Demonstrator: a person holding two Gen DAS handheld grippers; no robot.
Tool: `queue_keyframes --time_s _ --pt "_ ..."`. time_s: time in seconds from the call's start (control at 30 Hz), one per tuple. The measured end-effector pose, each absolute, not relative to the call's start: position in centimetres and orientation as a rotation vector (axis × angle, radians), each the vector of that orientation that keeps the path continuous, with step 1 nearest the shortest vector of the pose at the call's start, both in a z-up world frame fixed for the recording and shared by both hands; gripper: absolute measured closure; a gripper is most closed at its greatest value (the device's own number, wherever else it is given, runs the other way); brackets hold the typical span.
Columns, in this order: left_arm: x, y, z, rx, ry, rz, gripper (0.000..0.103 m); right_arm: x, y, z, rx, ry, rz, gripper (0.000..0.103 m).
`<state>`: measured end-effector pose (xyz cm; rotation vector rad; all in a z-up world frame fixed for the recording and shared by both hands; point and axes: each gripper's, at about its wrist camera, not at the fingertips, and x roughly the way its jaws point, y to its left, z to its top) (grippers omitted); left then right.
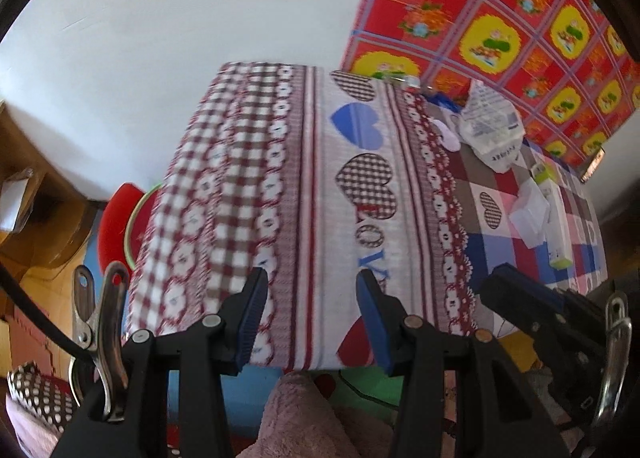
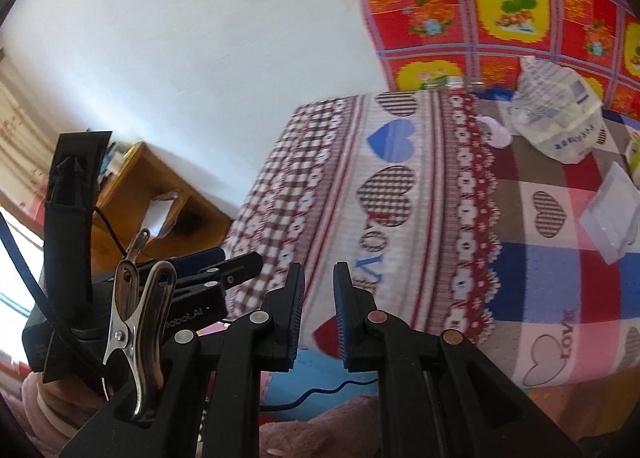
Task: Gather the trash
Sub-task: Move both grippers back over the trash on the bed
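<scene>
- The left tool (image 1: 312, 318) hangs over the near edge of the table (image 1: 280, 178), its jaws partly apart with nothing between them but the hanging cloth behind.
- The right tool (image 2: 320, 314) has its jaws nearly together, a narrow gap showing, and it holds nothing.
- The trash lies on the far right part of the table top, well apart from both tools: a crumpled clear plastic bag (image 2: 556, 118) with printing on it, and nearer the front a flat clear plastic wrapper (image 2: 612, 214).
- A small green-and-white box (image 1: 554, 218) lies just beside the wrapper; whether it is trash I cannot tell.
- The bag looks very light, soft and crinkly, so it should crush easily; a raised fold or the bunched top is probably the best place to pinch.
- The wrapper looks thin, slick and flat against the cloth, so it may slide; a lifted edge or corner seems the likeliest hold.
</scene>
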<state>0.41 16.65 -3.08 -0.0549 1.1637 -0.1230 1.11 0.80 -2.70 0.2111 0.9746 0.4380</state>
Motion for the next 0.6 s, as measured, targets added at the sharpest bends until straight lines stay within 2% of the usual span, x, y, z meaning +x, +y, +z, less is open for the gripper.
queue_keyframes --time_s 0.47,0.6 --pt "5.1 12.2 -3.8 0.042 1.178 -0.265 0.055 4.4 -4.3 -3.7 0.311 0.969 0.258 0.087" --pt "5.8 10.8 -4.1 0.061 1.185 -0.286 0.055 4.8 -5.9 -3.8 0.323 0.968 0.223 0.083"
